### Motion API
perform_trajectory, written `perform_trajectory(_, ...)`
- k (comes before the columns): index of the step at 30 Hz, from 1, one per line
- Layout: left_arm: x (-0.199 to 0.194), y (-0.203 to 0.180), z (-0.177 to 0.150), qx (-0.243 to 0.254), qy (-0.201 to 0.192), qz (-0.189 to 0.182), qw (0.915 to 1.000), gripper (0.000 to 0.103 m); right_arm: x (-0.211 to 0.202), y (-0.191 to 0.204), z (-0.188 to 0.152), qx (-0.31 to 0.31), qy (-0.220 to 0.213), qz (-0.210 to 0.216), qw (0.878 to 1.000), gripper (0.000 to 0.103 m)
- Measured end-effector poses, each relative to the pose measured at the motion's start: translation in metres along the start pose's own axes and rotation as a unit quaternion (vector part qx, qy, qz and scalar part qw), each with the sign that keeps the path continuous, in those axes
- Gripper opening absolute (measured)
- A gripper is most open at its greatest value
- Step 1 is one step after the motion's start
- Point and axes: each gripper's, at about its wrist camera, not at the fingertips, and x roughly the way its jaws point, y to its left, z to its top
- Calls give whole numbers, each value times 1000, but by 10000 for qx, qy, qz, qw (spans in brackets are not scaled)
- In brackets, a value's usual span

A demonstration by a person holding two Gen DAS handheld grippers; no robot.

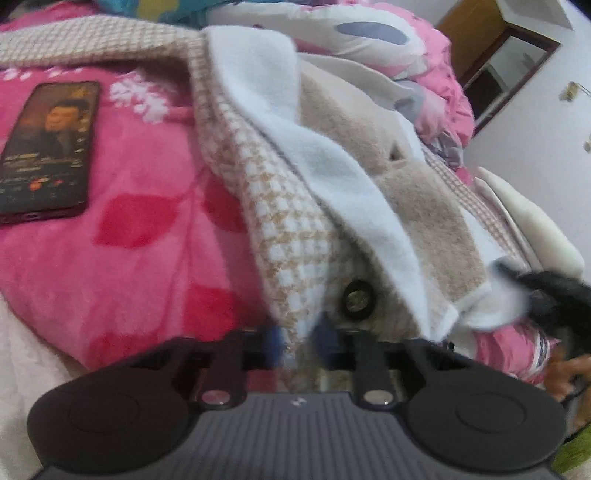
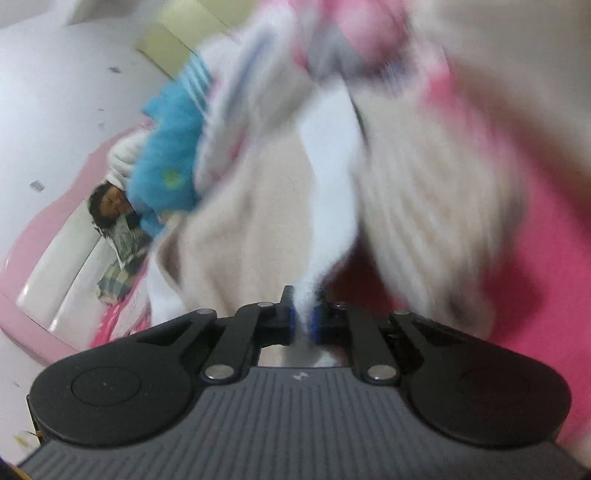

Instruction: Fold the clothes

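Left wrist view shows my left tongs (image 1: 297, 341) pinching the houndstooth jacket (image 1: 288, 206), which lies crumpled on the bed (image 1: 140, 236); my right tongs (image 2: 303, 321) pinch its white fleece edge. Folding looks barely begun; every fold remains.

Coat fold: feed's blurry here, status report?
Left gripper shut on coat hem. Right gripper shut on its white lining. Phone lies beside coat.

Probably a home bedroom: pink fleece blanket (image 1: 140, 236), floral quilt (image 1: 369, 33), wooden door (image 1: 476, 40).
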Motion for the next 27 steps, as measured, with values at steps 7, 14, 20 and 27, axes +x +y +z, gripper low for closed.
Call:
perform_trajectory(7, -69, 24, 25, 10, -211, -113, 9997, 9, -107, 36, 86, -1375, -1587, -1313, 9689, 2)
perform_trajectory(14, -67, 69, 18, -210, 171, 370, 9989, 9, -112, -14, 97, -1727, -1332, -3720, 9022, 1)
perform_trajectory(20, -57, 69, 11, -248, 215, 237, 9992, 20, -109, 30, 65, -1722, -1470, -2321, 9460, 20)
perform_trajectory(27, -51, 51, 4, 162, -39, 464, 9988, 60, 30, 133, -4, -2008, 951, 677, 9727, 55)
